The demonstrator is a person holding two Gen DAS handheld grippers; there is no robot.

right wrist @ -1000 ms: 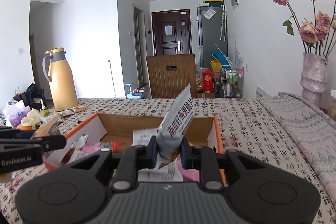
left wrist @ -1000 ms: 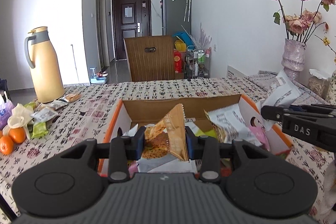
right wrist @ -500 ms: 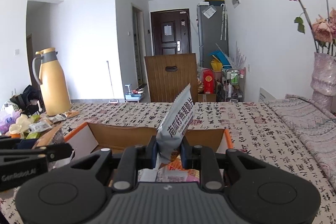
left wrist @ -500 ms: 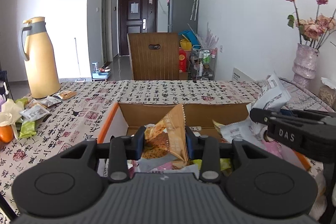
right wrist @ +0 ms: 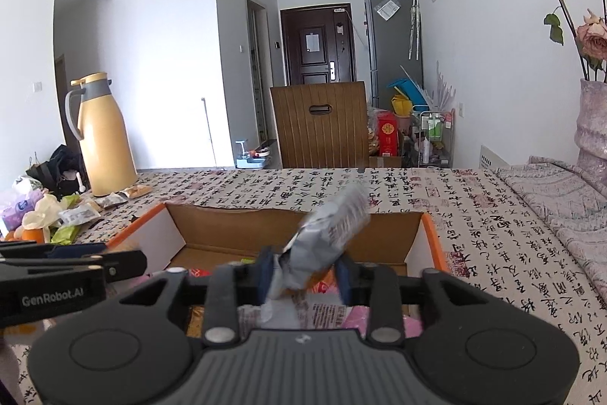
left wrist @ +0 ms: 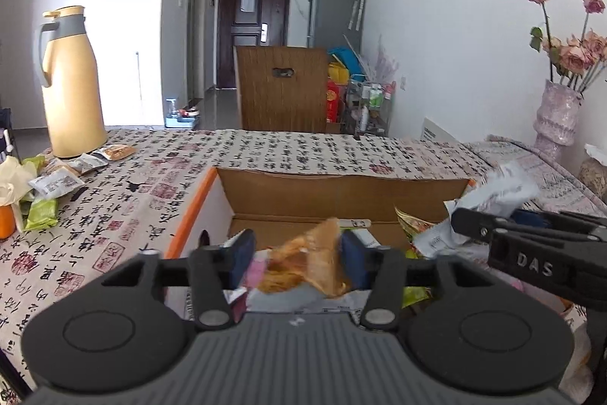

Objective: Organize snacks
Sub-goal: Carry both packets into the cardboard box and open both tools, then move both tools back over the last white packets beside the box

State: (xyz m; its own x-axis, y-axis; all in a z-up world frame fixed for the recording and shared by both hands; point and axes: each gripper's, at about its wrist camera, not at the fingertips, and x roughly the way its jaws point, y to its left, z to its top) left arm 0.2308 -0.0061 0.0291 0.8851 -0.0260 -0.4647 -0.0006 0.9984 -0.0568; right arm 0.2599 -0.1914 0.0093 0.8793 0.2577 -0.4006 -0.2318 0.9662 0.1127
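Two grippers hang side by side over one open cardboard box [left wrist: 341, 192] with orange edges, which sits on a tablecloth [left wrist: 296, 150] printed with black characters.

At the far left of the table, a tall yellow thermos jug [left wrist: 72, 82] stands upright, with loose snack packets [left wrist: 57, 183] scattered just in front of it, well apart from the box.

Next comes the left gripper [left wrist: 297, 255], above the near left part of the box. Its jaws have just been opening. An orange-brown snack packet [left wrist: 303, 264] sits between them, blurred and tilted. It lies close against the right pad, while a clear gap shows between it and the left pad, so the pads no longer pinch it. Under it, other wrappers already lie in the box.

To its right, the right gripper [right wrist: 305, 278] is over the near right part of the box. Its jaws have just been opening too. A silver-white snack packet [right wrist: 326, 238] stands between them, leaning to the upper right and blurred. Its lower end lies near the left pad, and daylight shows between it and the right pad; whether the left pad touches it I cannot tell. Pink and printed wrappers [right wrist: 334, 315] lie in the box below.

At the far right, a pale vase [left wrist: 555, 116] of dried pink roses stands by the wall.
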